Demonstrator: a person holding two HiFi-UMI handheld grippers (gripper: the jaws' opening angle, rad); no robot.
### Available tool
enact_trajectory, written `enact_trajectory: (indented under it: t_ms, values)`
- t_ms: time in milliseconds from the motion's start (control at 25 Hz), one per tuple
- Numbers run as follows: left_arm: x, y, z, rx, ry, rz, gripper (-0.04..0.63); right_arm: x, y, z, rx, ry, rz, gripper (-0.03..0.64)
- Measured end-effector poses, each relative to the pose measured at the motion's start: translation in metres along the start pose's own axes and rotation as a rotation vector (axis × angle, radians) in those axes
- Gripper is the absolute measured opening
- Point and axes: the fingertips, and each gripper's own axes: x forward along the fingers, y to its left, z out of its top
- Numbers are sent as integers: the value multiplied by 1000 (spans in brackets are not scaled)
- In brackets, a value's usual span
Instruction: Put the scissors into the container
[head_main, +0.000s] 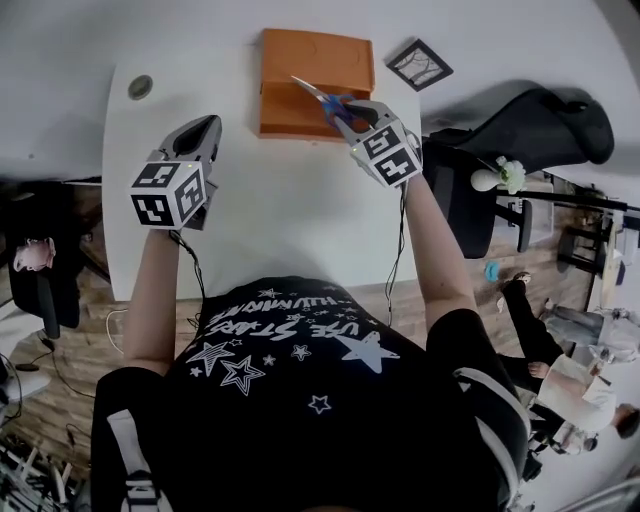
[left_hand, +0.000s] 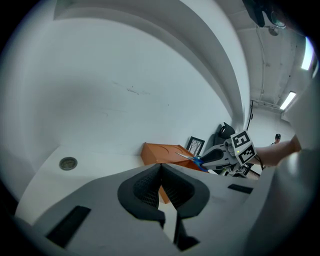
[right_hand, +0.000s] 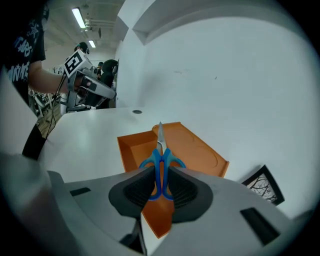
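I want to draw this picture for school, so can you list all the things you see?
table: one, white, under everything
container: one, orange, open, far side of the table
scissors: one pair, blue handles, above the container
picture frame: one, black, right of the container
round disc: one, grey, table's far left corner
chair: one, black, off the table's right side
left gripper: one, grey, jaws together, empty
right gripper: one, grey, shut on the scissors' handles
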Motion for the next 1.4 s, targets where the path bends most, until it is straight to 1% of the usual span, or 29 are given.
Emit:
enact_trajectory:
  t_ms: [240,440,760,960,1080,1200,1400]
  values:
    - [6,7,-8,-15,16,-7,18,26,9,-11,-99,79,53,104]
    - [13,14,-9,-30,29,-11,18,44,3,-20,-163,130,68,104]
    - [23,21,-23,-50,57,-10,18,66,5,-37,-254,177,105,104]
    - [36,17,-28,-57,77,-8,18,70,-1,-46,-289,201,132,104]
    - [34,15,-29,-61,81,-6,18,68,2,-45,-321,212,145,104]
    - [29,16,-31,-63,82,-7,18,68,6,-42,-335,226,139,104]
    - [33,18,-34,-71,89,-8,18,75,1,-46,-327,274,112,106]
